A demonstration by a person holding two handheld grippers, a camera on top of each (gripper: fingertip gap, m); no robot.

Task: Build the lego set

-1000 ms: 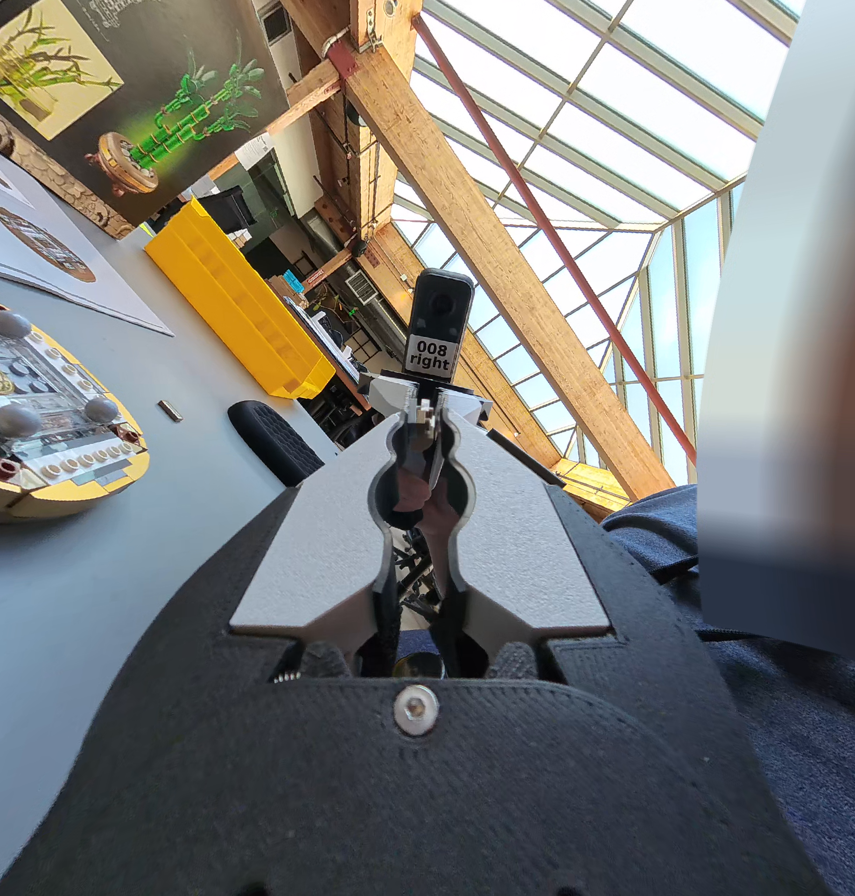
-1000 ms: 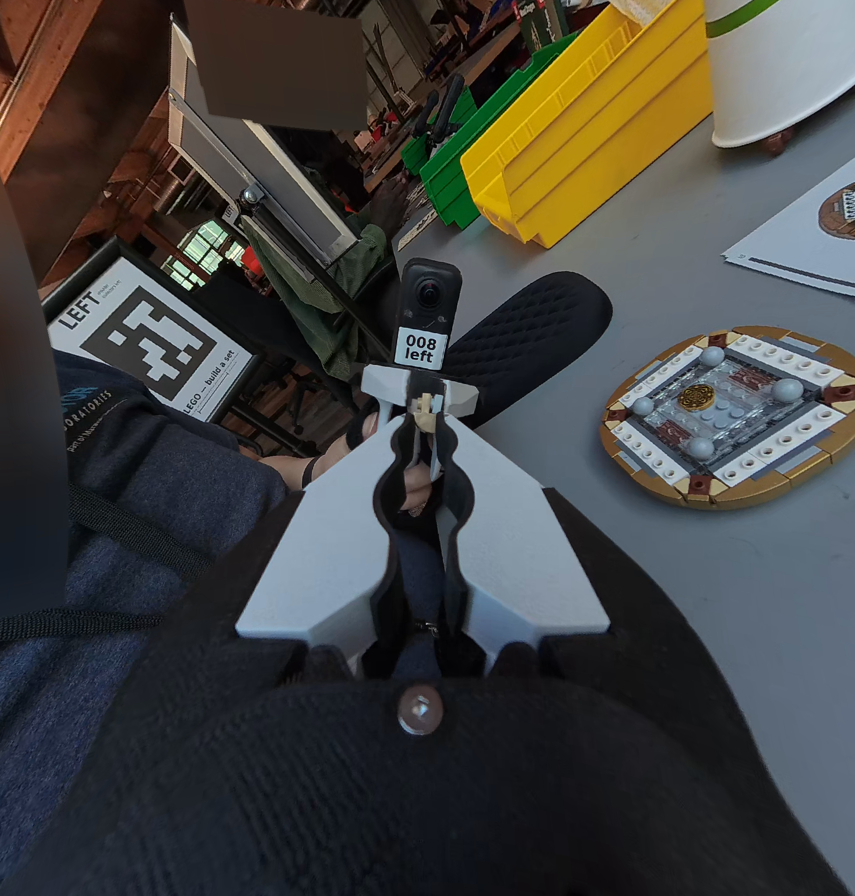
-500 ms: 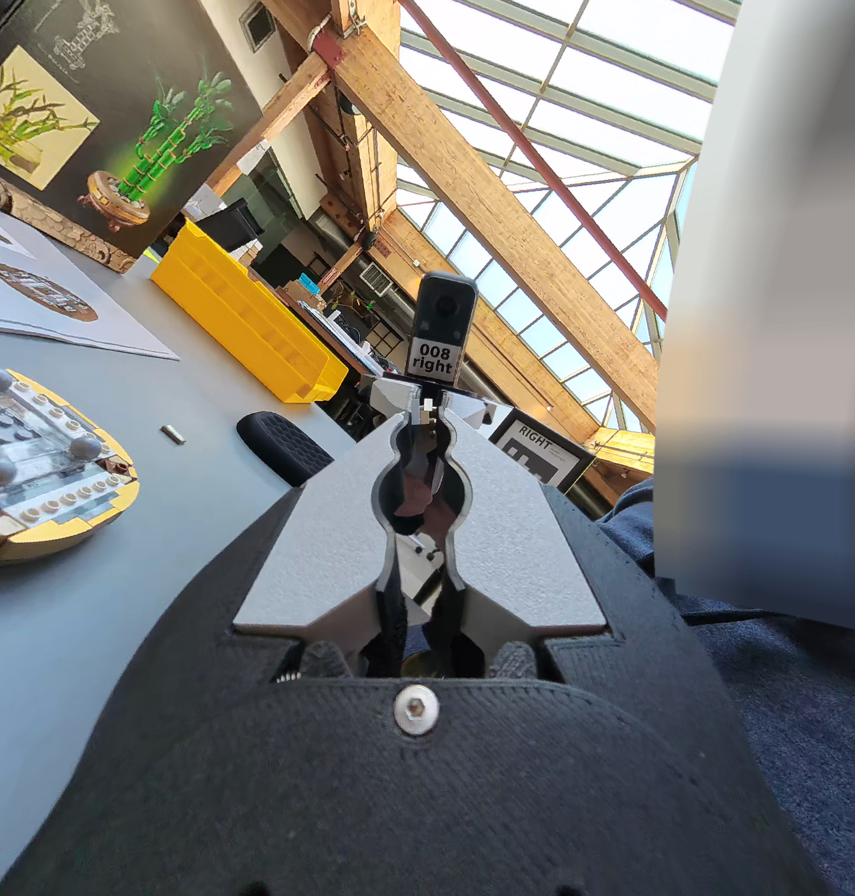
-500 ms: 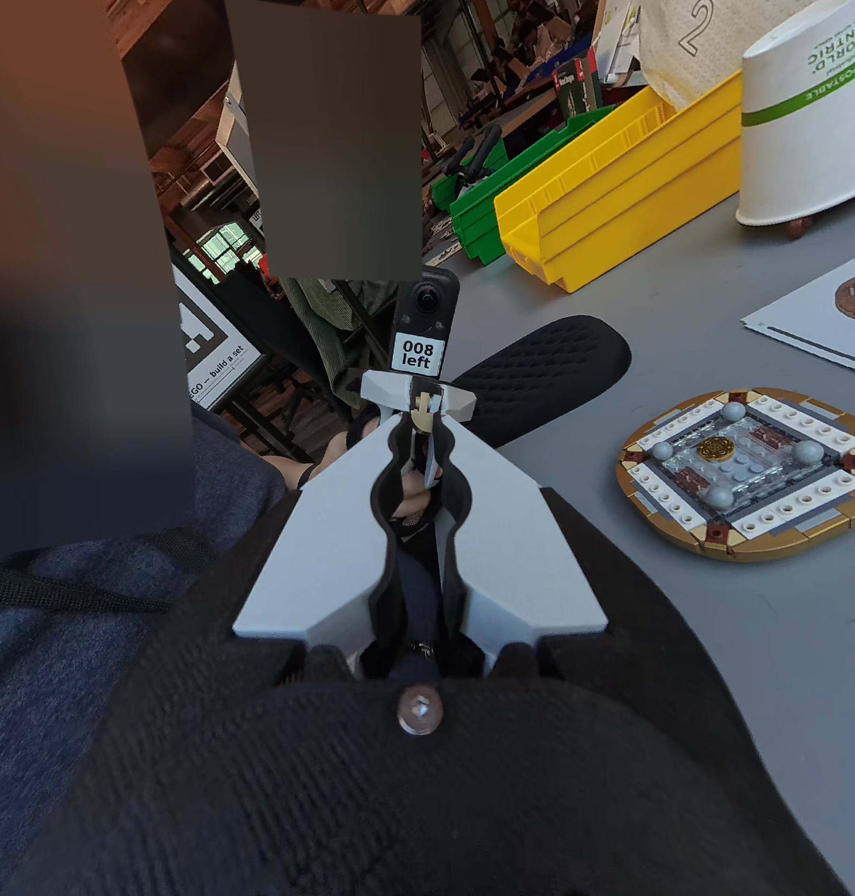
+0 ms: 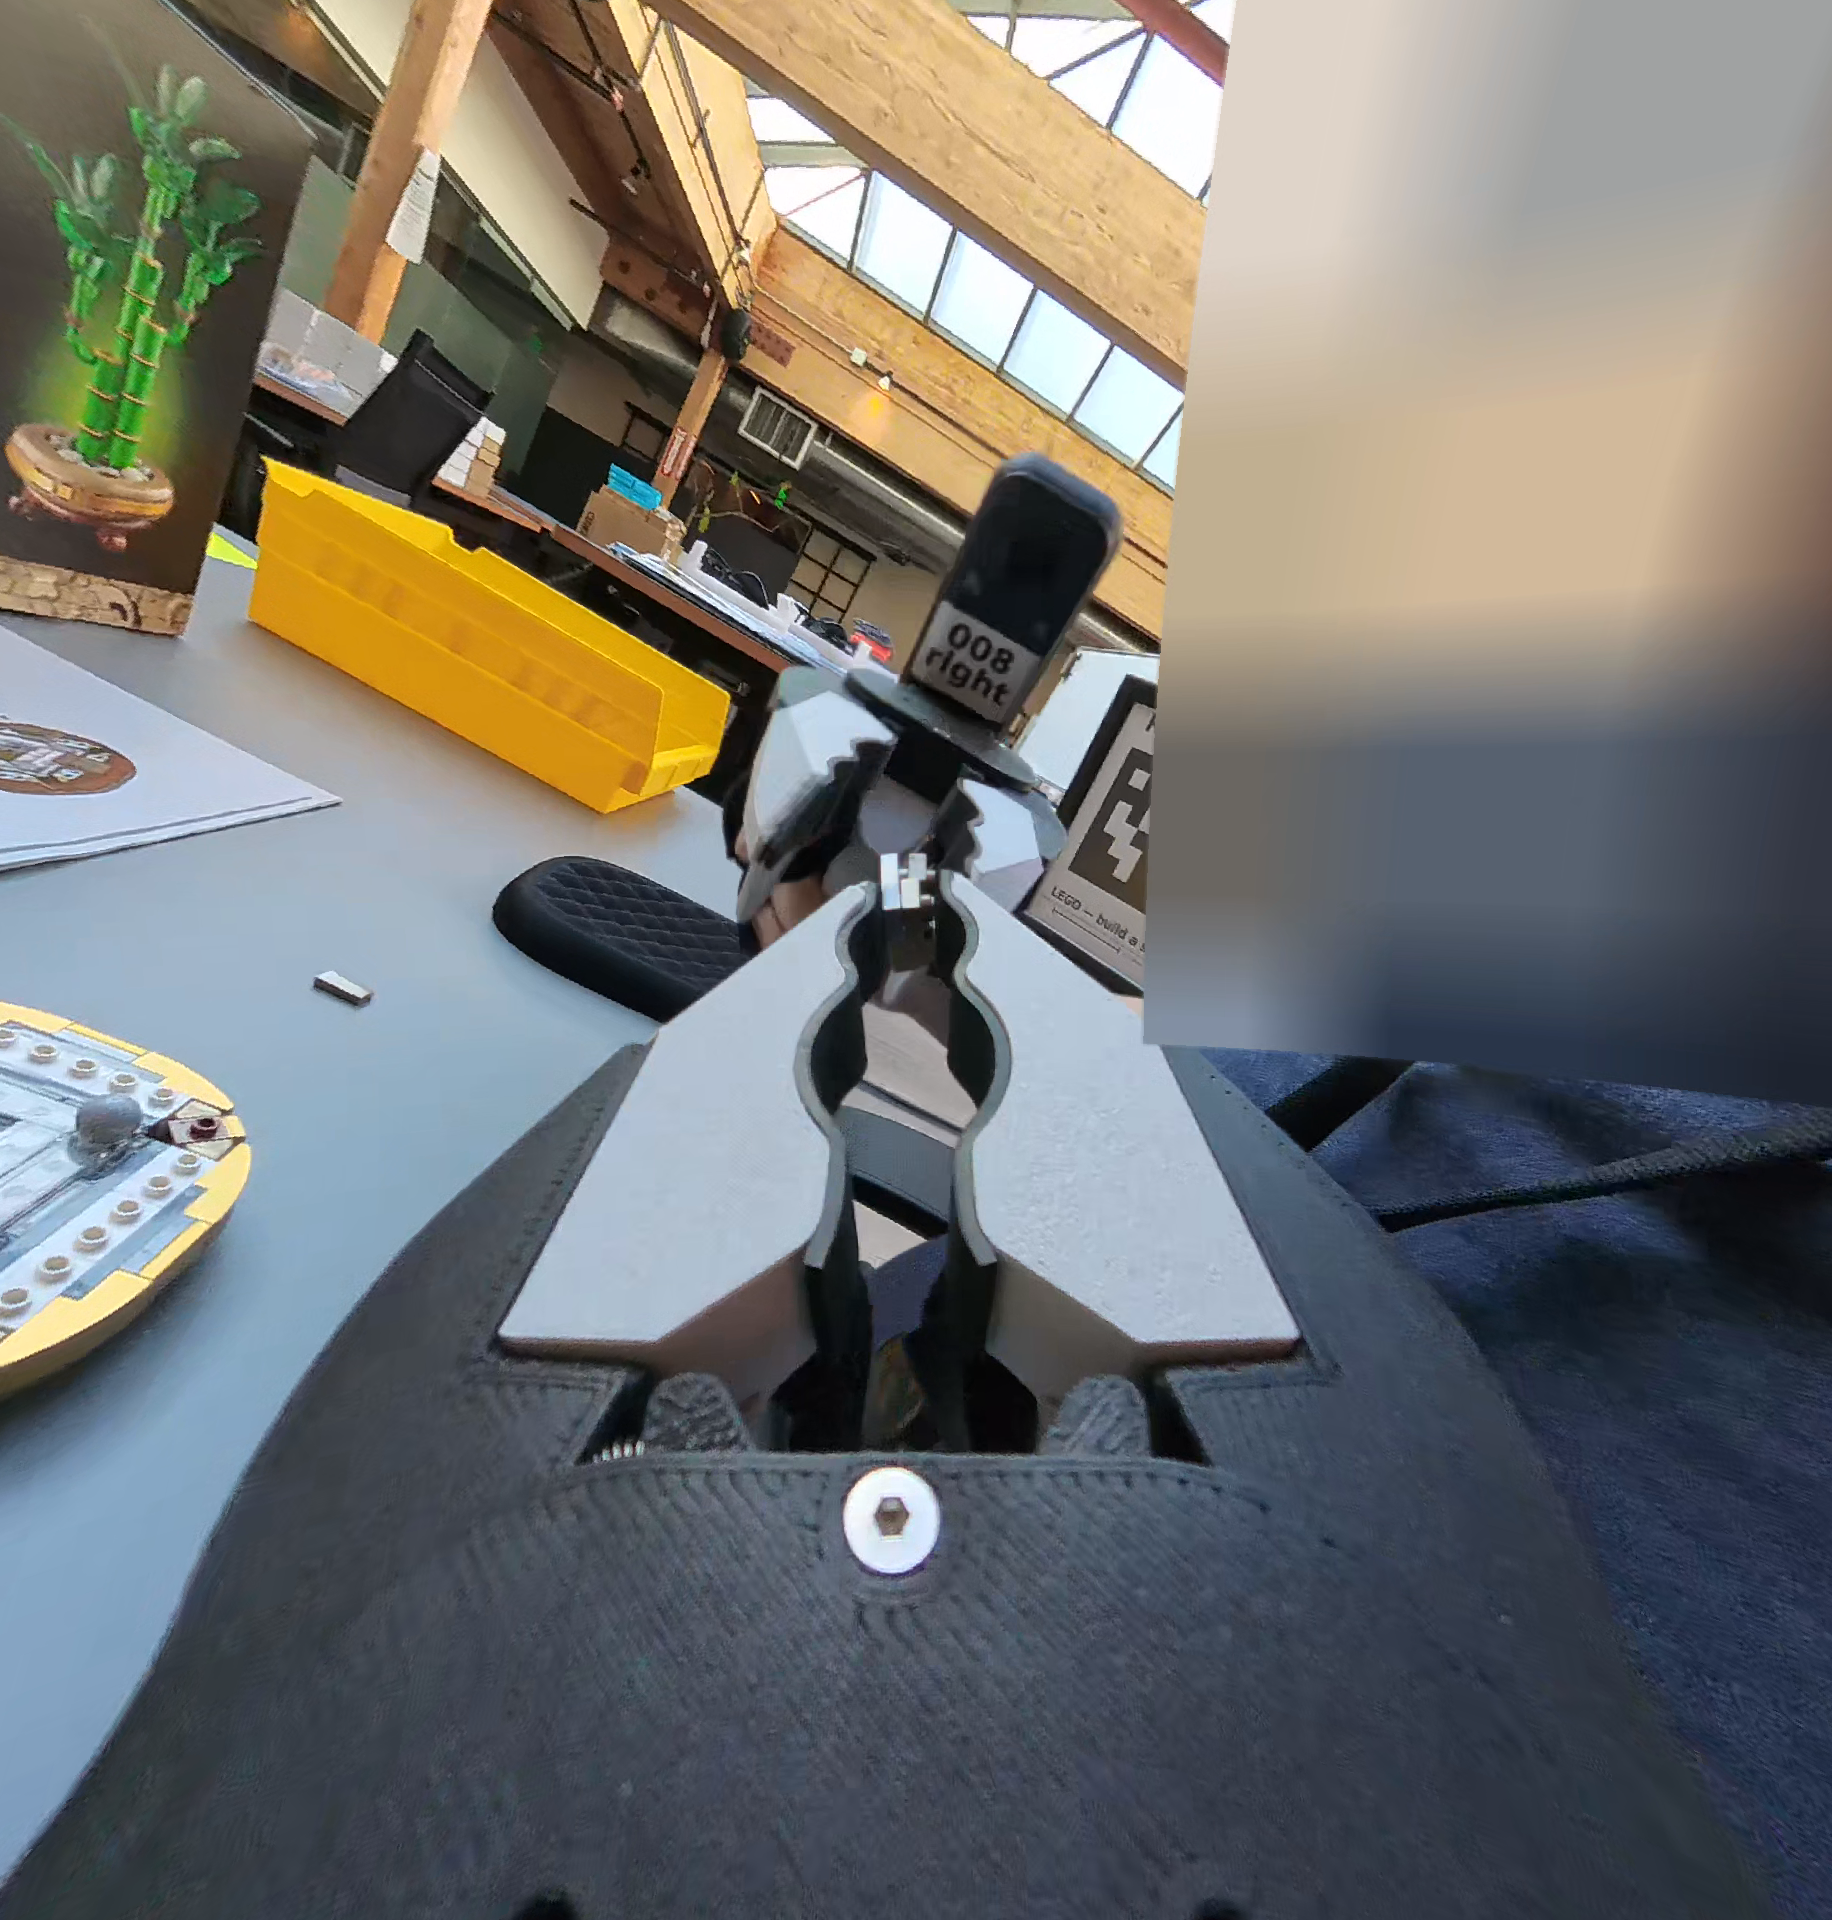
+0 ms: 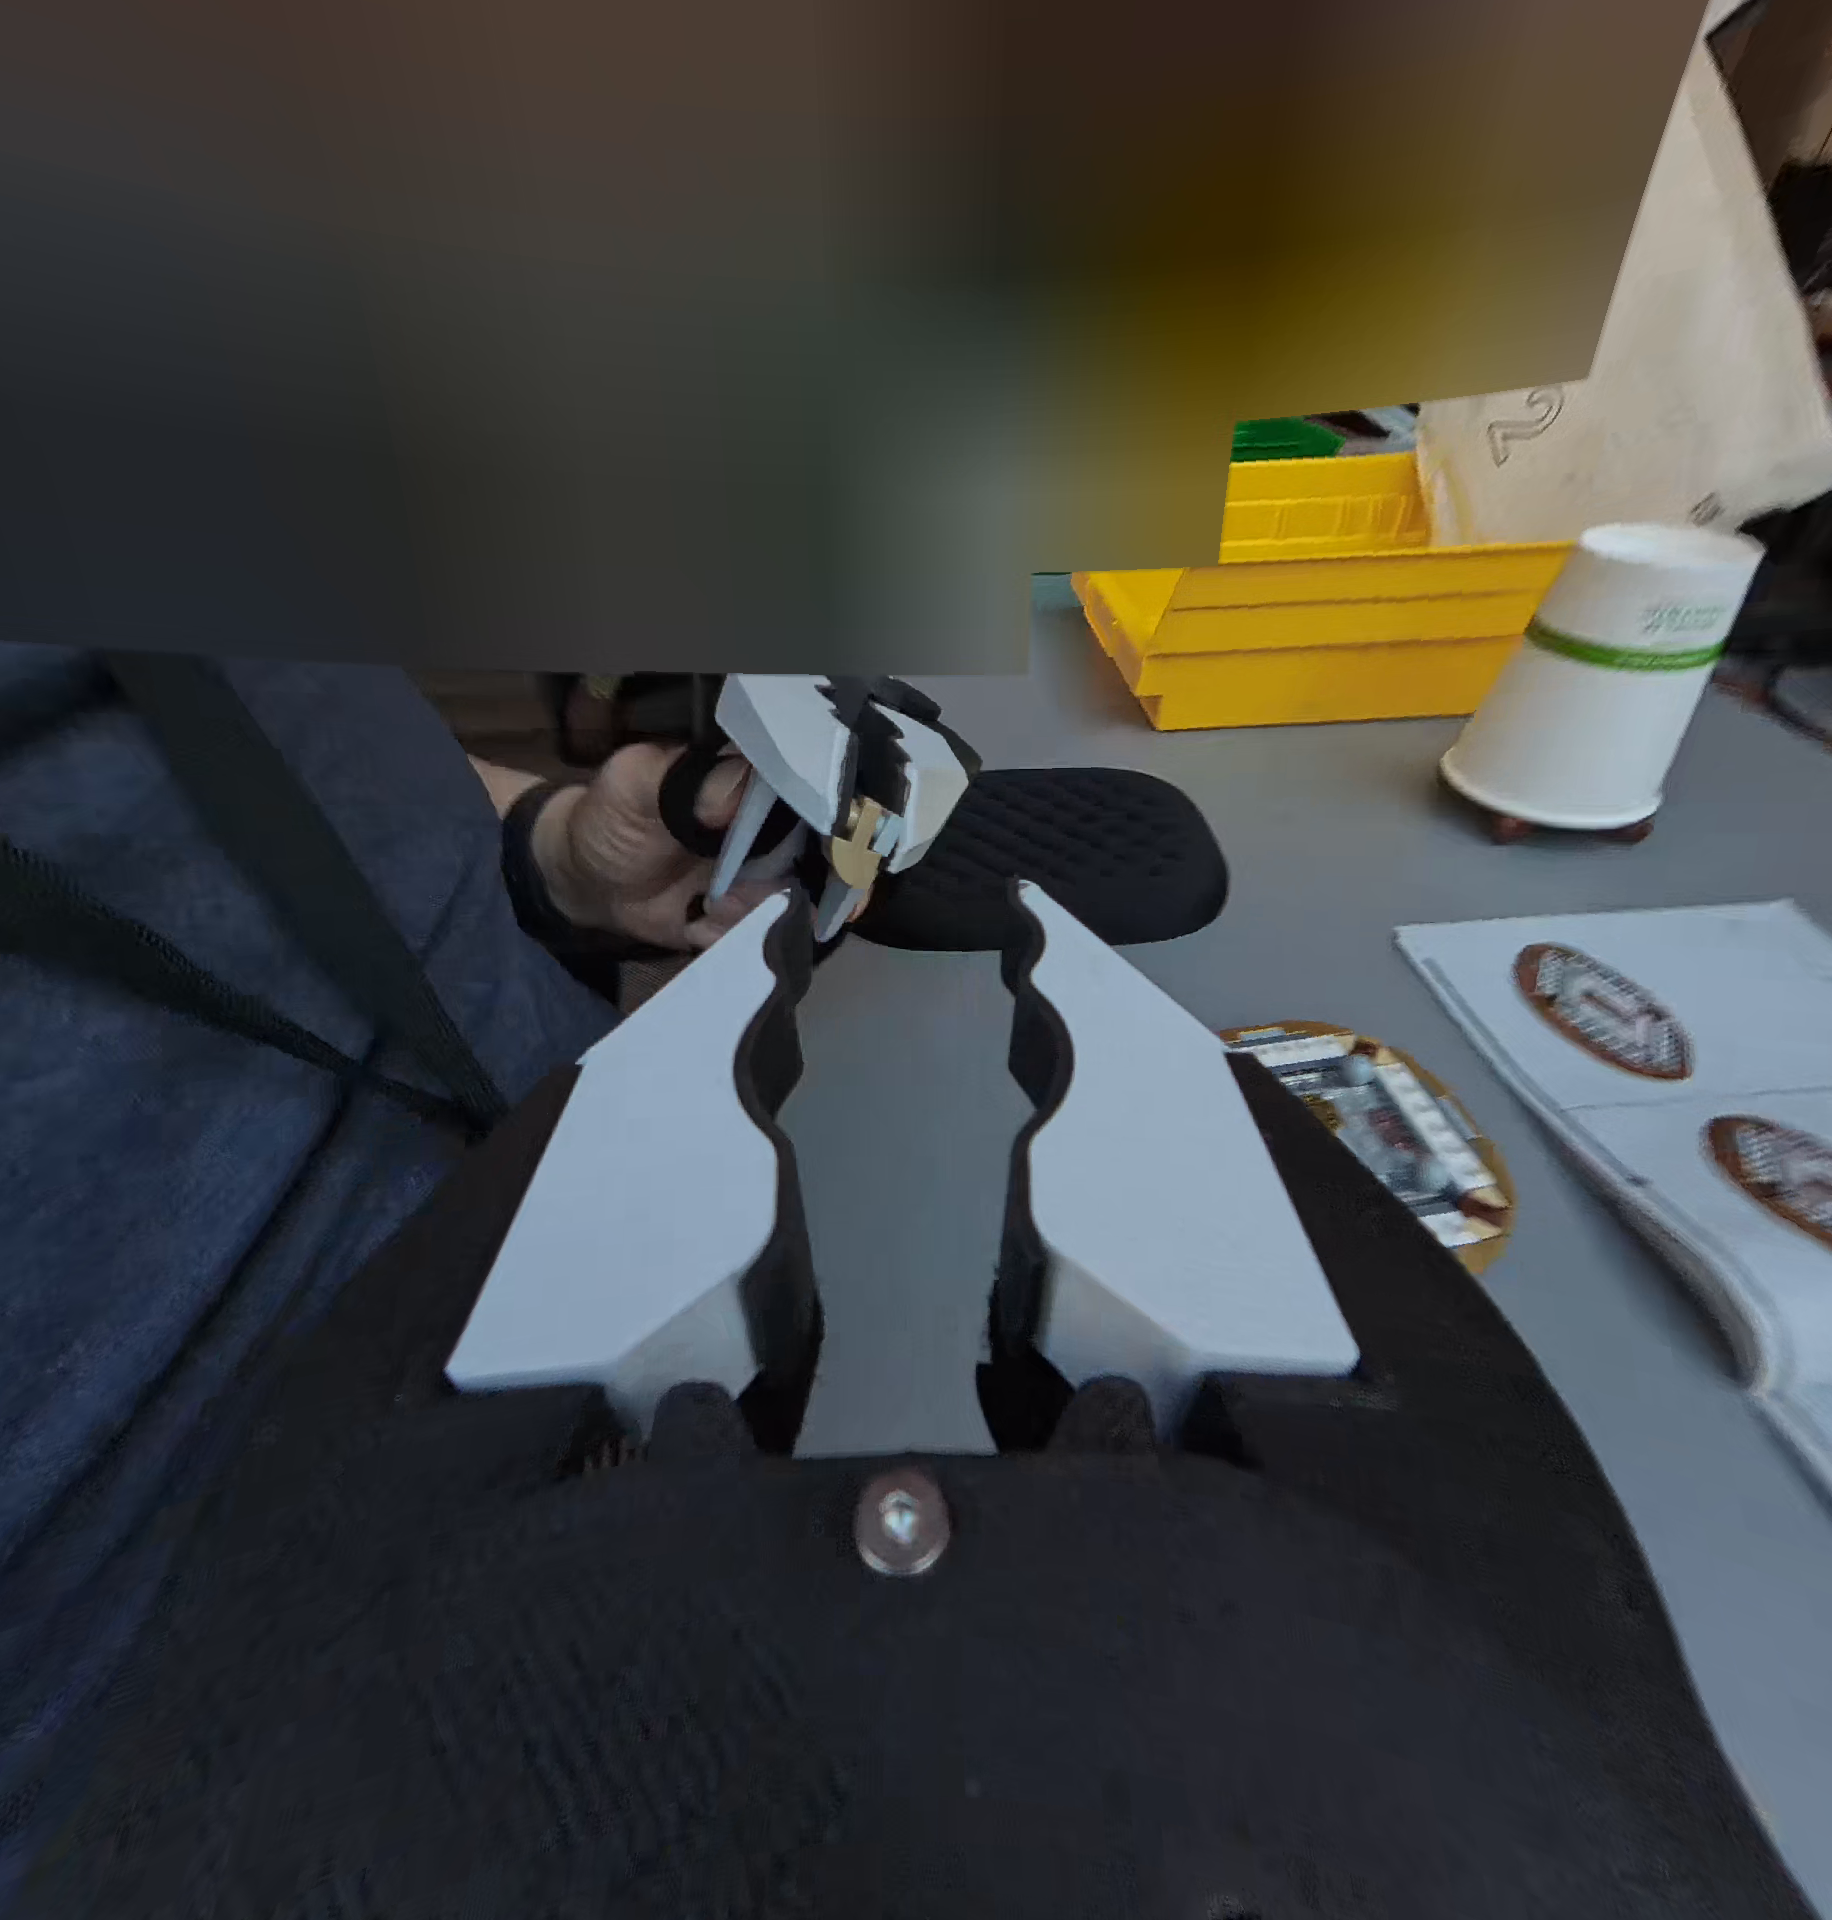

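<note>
My left gripper (image 5: 904, 891) is shut on a small tan and grey Lego piece (image 5: 904, 871), held in the air above the table's near edge. In the right wrist view the left gripper (image 6: 858, 868) and its piece (image 6: 852, 844) sit just beyond my right gripper (image 6: 904, 899), which is open and empty, its left fingertip (image 6: 782, 909) close to the piece. The right gripper also shows blurred in the left wrist view (image 5: 881, 831). The round gold-rimmed Lego base (image 5: 91, 1174) lies on the grey table, and in the right wrist view (image 6: 1411, 1132) my right finger partly hides it.
A black wrist rest (image 6: 1078, 852) lies beyond the grippers. A loose small grey piece (image 5: 343, 987) lies on the table. An instruction booklet (image 6: 1670, 1039), yellow bins (image 5: 476, 644), an upturned white paper cup (image 6: 1598, 686) and the set's box (image 5: 91, 312) stand farther off. A person's blue clothing is close by. The grippers are tip to tip, or close to it. From either gripper's tips it is about 15 cm to the round gold-rimmed Lego base (image 5: 91, 1174).
My right gripper has opened, let go of the small piece and drawn back. My left gripper still holds it. Both views have swung down towards the table.
</note>
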